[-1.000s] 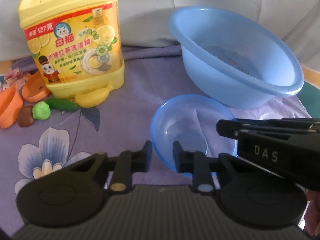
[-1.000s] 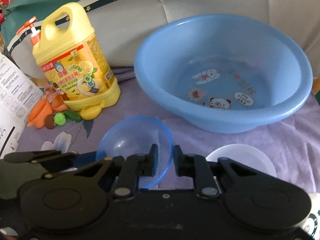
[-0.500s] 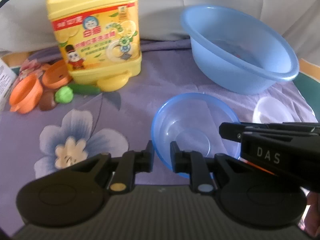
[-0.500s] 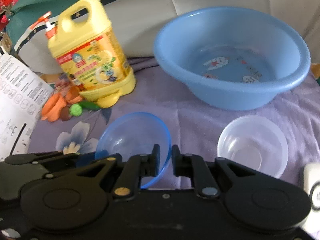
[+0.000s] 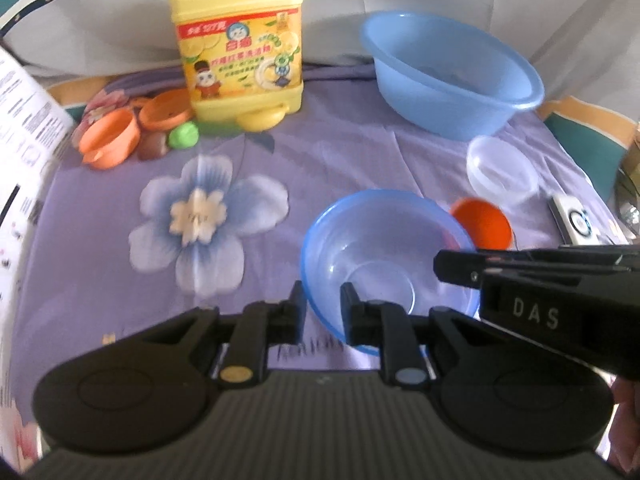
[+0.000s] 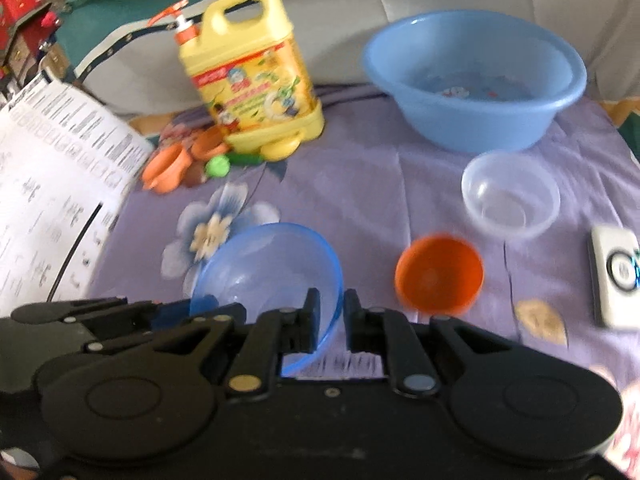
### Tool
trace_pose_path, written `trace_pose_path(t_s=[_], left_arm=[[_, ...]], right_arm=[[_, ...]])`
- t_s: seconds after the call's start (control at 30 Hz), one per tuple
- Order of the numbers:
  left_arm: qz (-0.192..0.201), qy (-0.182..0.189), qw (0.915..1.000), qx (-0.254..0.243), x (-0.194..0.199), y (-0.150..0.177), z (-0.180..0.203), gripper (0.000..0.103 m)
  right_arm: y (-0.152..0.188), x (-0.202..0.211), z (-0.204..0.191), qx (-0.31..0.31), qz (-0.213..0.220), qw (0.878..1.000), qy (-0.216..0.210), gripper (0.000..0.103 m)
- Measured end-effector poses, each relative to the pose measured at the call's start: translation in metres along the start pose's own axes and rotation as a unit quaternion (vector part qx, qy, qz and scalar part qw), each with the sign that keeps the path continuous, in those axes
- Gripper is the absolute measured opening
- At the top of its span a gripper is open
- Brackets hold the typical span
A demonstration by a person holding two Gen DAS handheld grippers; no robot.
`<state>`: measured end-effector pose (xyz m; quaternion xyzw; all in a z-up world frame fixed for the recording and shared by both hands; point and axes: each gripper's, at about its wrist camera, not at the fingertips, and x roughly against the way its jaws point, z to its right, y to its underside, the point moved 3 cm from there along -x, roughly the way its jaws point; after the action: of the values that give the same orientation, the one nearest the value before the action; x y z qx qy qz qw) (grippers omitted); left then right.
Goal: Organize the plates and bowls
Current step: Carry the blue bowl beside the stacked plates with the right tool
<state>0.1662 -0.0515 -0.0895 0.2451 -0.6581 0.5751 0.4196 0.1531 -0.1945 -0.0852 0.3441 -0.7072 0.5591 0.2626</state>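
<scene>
A translucent blue bowl (image 5: pixel 384 256) is held by its rim between both grippers. My left gripper (image 5: pixel 323 308) is shut on its near left rim. My right gripper (image 6: pixel 331 312) is shut on its right rim; the bowl (image 6: pixel 268 272) tilts slightly. A small orange bowl (image 6: pixel 439 276) sits just right of it, also seen in the left wrist view (image 5: pixel 482 228). A clear plastic bowl (image 6: pixel 510 194) lies further right, in front of a big blue basin (image 6: pixel 474 80). The basin (image 5: pixel 450 76) and clear bowl (image 5: pixel 502 174) also show in the left wrist view.
A yellow detergent jug (image 5: pixel 240 44) stands at the back. Orange toy cups (image 5: pixel 110 142) and a green toy (image 5: pixel 184 136) lie left of it. A printed sheet (image 6: pixel 44 200) stands at the left. A white device (image 6: pixel 616 280) lies at the right on the purple flowered cloth (image 5: pixel 200 216).
Both grippers have pulled back toward me and up with the blue bowl. The basin and jug look farther away, and the orange bowl has come into view.
</scene>
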Motion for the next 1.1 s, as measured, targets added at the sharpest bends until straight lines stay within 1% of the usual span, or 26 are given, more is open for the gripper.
trace_pose_path(t_s=[0.27, 0.57, 0.8, 1.1], left_arm=[[-0.010, 0.011, 0.9999, 0.005, 0.029, 0.047, -0.003, 0.016], [-0.027, 0.016, 0.9995, 0.006, 0.038, 0.082, -0.002, 0.016], [-0.034, 0.024, 0.9990, 0.014, 0.042, 0.095, -0.002, 0.016], [-0.042, 0.026, 0.9988, 0.008, 0.037, 0.104, 0.001, 0.016]], right_arm=[[0.053, 0.024, -0.012, 0.002, -0.023, 1.000, -0.006, 0.012], [0.085, 0.036, -0.018, 0.004, -0.038, 0.999, -0.006, 0.012], [0.096, 0.040, -0.016, 0.004, -0.047, 0.999, -0.007, 0.012], [0.102, 0.039, -0.013, 0.008, -0.052, 0.999, -0.007, 0.012]])
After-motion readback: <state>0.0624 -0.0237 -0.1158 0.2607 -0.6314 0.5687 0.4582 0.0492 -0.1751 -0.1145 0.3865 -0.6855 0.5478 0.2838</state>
